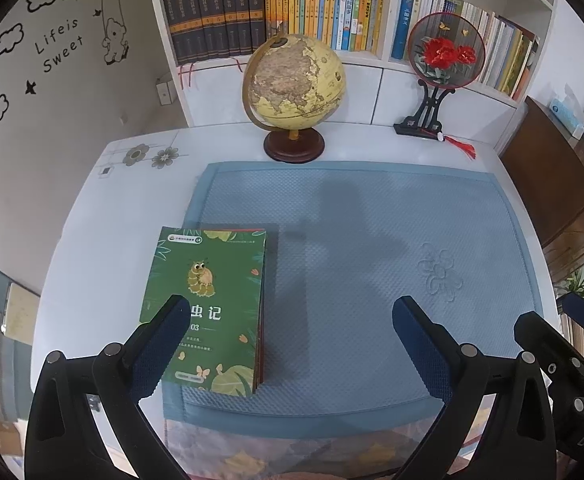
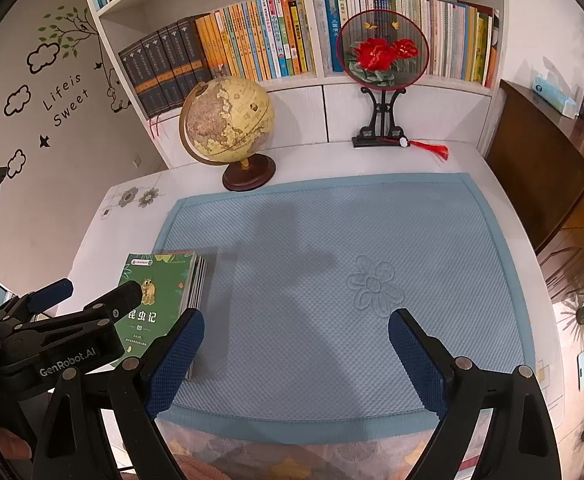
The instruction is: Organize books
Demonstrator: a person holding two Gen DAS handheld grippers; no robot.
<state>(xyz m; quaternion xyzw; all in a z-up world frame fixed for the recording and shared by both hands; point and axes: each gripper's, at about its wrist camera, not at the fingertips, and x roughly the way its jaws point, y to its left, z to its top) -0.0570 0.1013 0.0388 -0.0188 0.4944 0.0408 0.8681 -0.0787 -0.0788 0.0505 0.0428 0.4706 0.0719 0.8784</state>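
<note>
we see left gripper [image 1: 288,312] wide apart, empty | right gripper [image 2: 295,324] likewise | green-covered paperback stack [image 1: 212,300] flat on quilted blue mat [image 1: 371,220]

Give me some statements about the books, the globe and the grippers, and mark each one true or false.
1. The book stack lies on the left part of the mat. True.
2. The top cover is red. False: it is green.
3. The left gripper is shut on a book. False: it is open, holding nothing.
4. The globe stands behind the mat. True.
5. The right gripper is open. True.
</note>
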